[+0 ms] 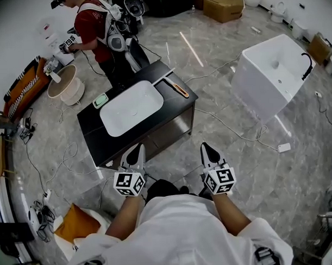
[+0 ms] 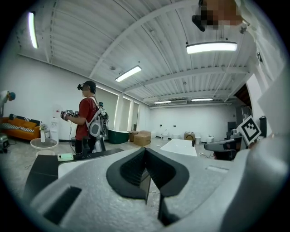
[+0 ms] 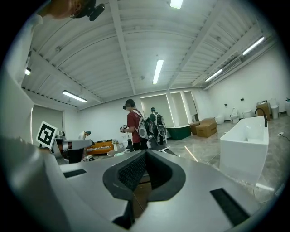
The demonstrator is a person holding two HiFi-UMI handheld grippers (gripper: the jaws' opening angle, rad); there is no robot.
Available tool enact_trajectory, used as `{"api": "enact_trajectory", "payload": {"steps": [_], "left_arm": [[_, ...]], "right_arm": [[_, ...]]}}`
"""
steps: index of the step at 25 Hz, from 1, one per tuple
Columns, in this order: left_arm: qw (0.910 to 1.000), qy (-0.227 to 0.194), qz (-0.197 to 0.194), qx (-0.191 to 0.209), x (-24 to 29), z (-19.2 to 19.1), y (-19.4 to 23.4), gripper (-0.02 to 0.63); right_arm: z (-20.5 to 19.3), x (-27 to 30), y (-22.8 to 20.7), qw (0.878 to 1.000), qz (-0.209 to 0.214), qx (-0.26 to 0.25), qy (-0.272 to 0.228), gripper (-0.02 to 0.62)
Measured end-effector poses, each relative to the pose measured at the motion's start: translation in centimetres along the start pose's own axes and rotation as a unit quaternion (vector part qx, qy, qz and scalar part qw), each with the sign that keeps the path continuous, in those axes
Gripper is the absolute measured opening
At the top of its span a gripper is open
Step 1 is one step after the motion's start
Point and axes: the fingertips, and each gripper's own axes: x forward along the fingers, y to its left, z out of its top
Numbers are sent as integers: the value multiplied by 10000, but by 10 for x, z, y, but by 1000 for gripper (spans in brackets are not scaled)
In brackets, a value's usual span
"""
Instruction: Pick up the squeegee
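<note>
Jaws, left gripper (image 1: 135, 152): closed, dark ribbed pads meeting, nothing between them. Jaws, right gripper (image 1: 208, 149): closed likewise, empty. Both pointed roughly level toward 12 o'clock and hung above the floor (image 1: 231, 127) on the near side of the table (image 1: 92, 129).

Squeegee (image 1: 178, 89): lay flat on the table's top at its far right corner, beside the basin (image 1: 131, 107) and apart from it. Brown handle, slim and dark-edged. A pale straight strip at the table's far edge looked like its blade, though the join could not be made out.

Key relation: in the head view the squeegee lay at about 11 o'clock from the right jaws and about 1 o'clock from the left, well apart from both. The right gripper was judged the nearer. The handle's long axis ran from roughly 10 o'clock to 4 o'clock, its free end toward the table's right edge, so a grip would likely need jaws opened and set across that line.

Table: black, boxy, matte top, open shelf below.
Basin: white, smooth, rounded rectangle, sunk in the top.
Green pad (image 1: 100, 100): small, flat, at the basin's 10 o'clock.
Bathtub (image 1: 272, 71): white, glossy, squared, standing at 2 o'clock.
Floor: grey marbled tile, cables trailing across it.
</note>
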Motion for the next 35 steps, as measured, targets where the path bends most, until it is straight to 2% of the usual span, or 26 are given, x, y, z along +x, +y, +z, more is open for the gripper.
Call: {"api": "enact_trajectory", "payload": {"steps": [3, 12, 22, 35], "left_arm": [[9999, 71, 68, -133, 14, -9, 5, 12], [9995, 60, -108, -280, 88, -15, 24, 12], [9989, -81, -177, -418, 184, 9, 86, 14], [9958, -95, -304, -863, 273, 6, 147, 14]], "right_arm": [[-6, 8, -17, 9999, -66, 6, 108, 12], [1, 64, -60, 9996, -212, -8, 192, 12], [33, 179, -81, 9992, 20, -202, 333, 12], [51, 306, -90, 9970, 390, -343, 572, 14]]}}
